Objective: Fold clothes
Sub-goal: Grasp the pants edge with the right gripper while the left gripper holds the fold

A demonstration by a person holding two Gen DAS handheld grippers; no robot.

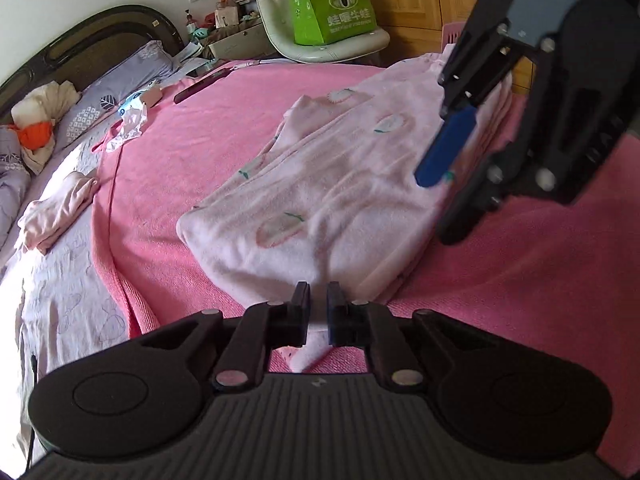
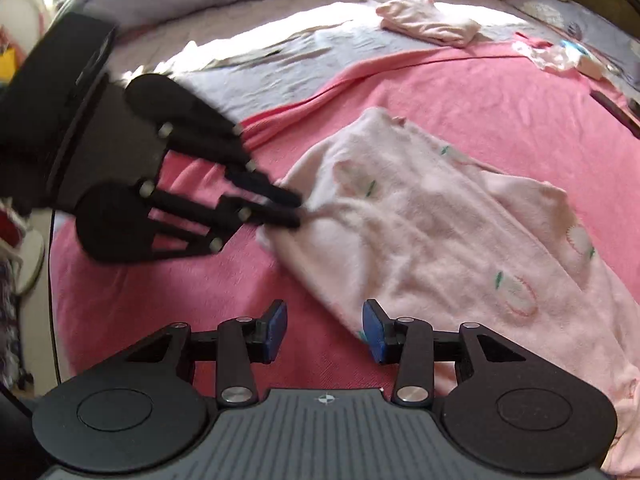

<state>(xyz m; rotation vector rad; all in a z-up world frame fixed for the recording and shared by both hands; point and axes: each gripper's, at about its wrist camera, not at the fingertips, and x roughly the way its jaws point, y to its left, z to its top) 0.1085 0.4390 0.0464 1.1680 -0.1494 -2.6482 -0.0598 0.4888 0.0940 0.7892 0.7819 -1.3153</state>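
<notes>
Left hand-held gripper [image 2: 298,211]: clenched on a pinched corner of the pale pink garment [image 2: 432,240]. Garment: fleecy, printed, folded lengthwise, lying on the pink blanket [image 2: 500,92] covering the bed. Right hand-held gripper [image 2: 325,330]: released, blue pads [image 2: 276,326] apart, nothing between them, poised over the garment's near edge.

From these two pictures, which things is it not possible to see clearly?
- Left wrist view: the pinched edge of the pink garment is hidden between the left tool.
- Left wrist view: the right tool is blurred; its second pad is hidden.
- Right wrist view: the garment's lower end is cut off by the picture's edge.
- Small items by the green box are too small.
</notes>
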